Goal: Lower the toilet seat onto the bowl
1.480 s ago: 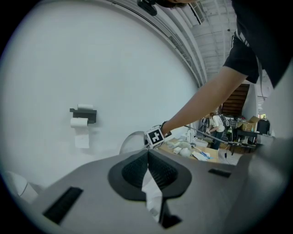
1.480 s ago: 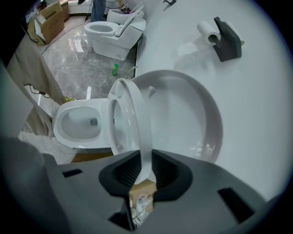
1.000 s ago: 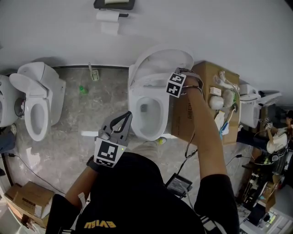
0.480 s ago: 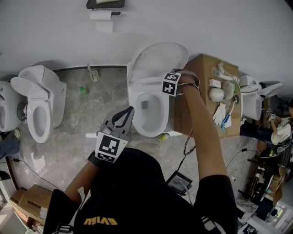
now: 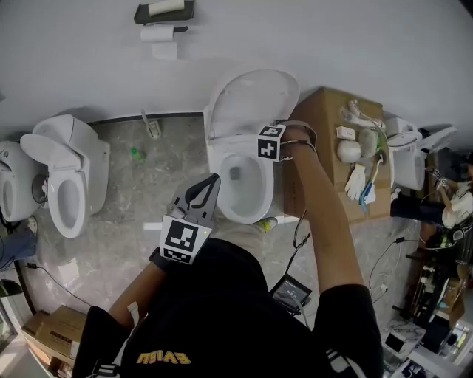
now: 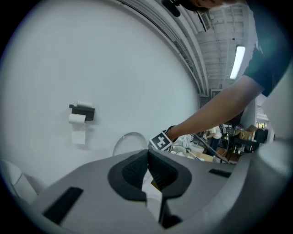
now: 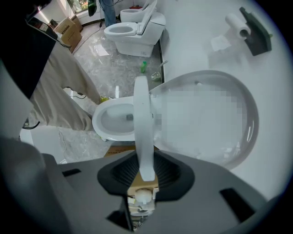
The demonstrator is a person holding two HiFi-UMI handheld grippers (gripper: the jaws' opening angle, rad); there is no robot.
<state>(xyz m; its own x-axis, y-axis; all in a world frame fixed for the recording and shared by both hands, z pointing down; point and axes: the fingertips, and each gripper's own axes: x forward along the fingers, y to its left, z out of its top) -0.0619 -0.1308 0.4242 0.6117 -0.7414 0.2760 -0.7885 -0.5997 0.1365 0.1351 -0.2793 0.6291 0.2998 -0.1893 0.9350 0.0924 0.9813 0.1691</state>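
The white toilet stands in the middle of the head view, its lid (image 5: pixel 251 96) leaning back against the wall. My right gripper (image 5: pixel 260 142) is shut on the right side of the seat (image 5: pixel 235 137), which is tilted partway between the lid and the bowl (image 5: pixel 240 188). In the right gripper view the seat (image 7: pixel 142 114) runs edge-on between the pads of the right gripper (image 7: pixel 145 167), with the lid (image 7: pixel 215 123) to its right and the bowl (image 7: pixel 112 119) to its left. My left gripper (image 5: pixel 209 184) hangs shut and empty by the bowl's front left, not touching it.
A cardboard box (image 5: pixel 329 122) with gloves and brushes on top stands against the toilet's right side. A second toilet (image 5: pixel 63 177) is at the left. A paper holder (image 5: pixel 164 13) hangs on the wall. A small device (image 5: pixel 292 294) with cables lies on the floor.
My right gripper has come forward and down from the lid, bringing the seat with it toward the bowl. The left gripper has hardly shifted.
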